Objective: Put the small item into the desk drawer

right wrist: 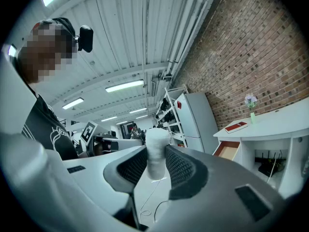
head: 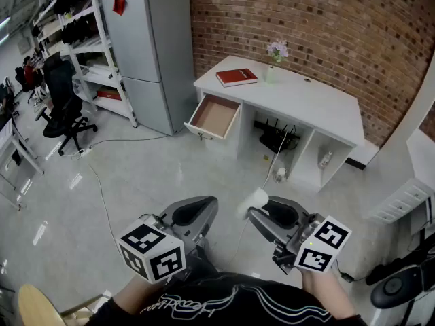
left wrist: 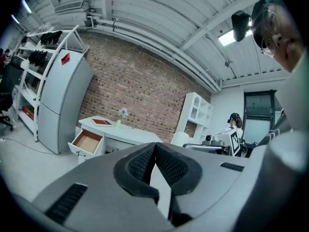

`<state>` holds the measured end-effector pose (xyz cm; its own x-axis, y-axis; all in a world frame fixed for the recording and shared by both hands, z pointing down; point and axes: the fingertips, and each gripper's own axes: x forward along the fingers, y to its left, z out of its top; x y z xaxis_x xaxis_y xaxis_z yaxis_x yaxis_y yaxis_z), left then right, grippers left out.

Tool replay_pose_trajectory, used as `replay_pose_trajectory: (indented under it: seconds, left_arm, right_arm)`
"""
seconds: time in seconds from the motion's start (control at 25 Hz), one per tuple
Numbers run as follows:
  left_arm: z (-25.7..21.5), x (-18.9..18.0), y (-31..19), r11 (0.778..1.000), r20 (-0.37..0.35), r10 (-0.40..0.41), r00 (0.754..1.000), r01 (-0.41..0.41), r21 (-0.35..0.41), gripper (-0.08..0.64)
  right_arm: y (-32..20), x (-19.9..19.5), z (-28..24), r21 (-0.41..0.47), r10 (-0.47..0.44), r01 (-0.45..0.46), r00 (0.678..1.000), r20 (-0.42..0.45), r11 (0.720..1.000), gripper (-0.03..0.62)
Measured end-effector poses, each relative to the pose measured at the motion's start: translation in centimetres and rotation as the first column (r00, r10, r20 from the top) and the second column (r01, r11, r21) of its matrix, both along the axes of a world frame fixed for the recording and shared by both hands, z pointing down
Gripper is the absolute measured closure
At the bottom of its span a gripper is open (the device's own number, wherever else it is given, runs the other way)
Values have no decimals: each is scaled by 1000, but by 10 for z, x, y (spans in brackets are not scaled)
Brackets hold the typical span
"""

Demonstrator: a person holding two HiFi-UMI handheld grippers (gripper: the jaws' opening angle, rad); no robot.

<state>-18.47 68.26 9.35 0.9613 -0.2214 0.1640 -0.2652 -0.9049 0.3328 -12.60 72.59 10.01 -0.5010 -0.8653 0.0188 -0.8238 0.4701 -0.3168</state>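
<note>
Brick, red-brown, makes the back wall (head: 306,19), and a white desk (head: 306,100) stands against it, well apart from both grippers. On the desk top lie a red book (head: 236,77) and, just beside it, a small vase of pale flowers (head: 275,60). The desk drawer (head: 214,116) at the left end is pulled out, its brown bottom showing. In the open bay under the desk sits a dark object (head: 277,138) that I cannot make out, and a white cable (head: 275,156) hangs in front of it down to the floor. A grey fridge (head: 153,53) stands just left of the desk, with white shelving (head: 88,46) beside it and a black office chair (head: 64,104) further left. Between the person and the desk lies pale glossy floor (head: 170,168), crossed by a thin cable (head: 102,195). The right gripper (head: 262,212) is clamped on the small item (right wrist: 156,149), a white, soft-looking cylinder held upright between the ribbed pads with its top standing above them, low in the head view and far from the drawer. The left gripper (left wrist: 155,146) holds nothing, its jaws drawn together so that the pads meet at the tips.
</note>
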Motion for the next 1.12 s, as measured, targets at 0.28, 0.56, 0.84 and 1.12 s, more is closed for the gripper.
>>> replay_pose_trajectory:
  seconds: [0.28,0.56,0.84,1.12]
  left_arm:
    - [4,16,2,1000,11,4,1000,-4,-9,538]
    - [33,38,-23,1000,32,16,999,-16,-24,538]
    - [60,63,-76,997,57,34,998,-31,-64,538]
    - [69,115,-188,991,73,44,996,-34,-128,538]
  right_arm:
    - [3,19,7,-12,14,-14,1000,13,1000,460]
    - [-25,46,38,-50,44,-42,998,45,998,460]
    - [-76,69,67,-95,61,-55,996,59,994,460]
    - [-185,115,77,-160,71,-60,995,66,985,459]
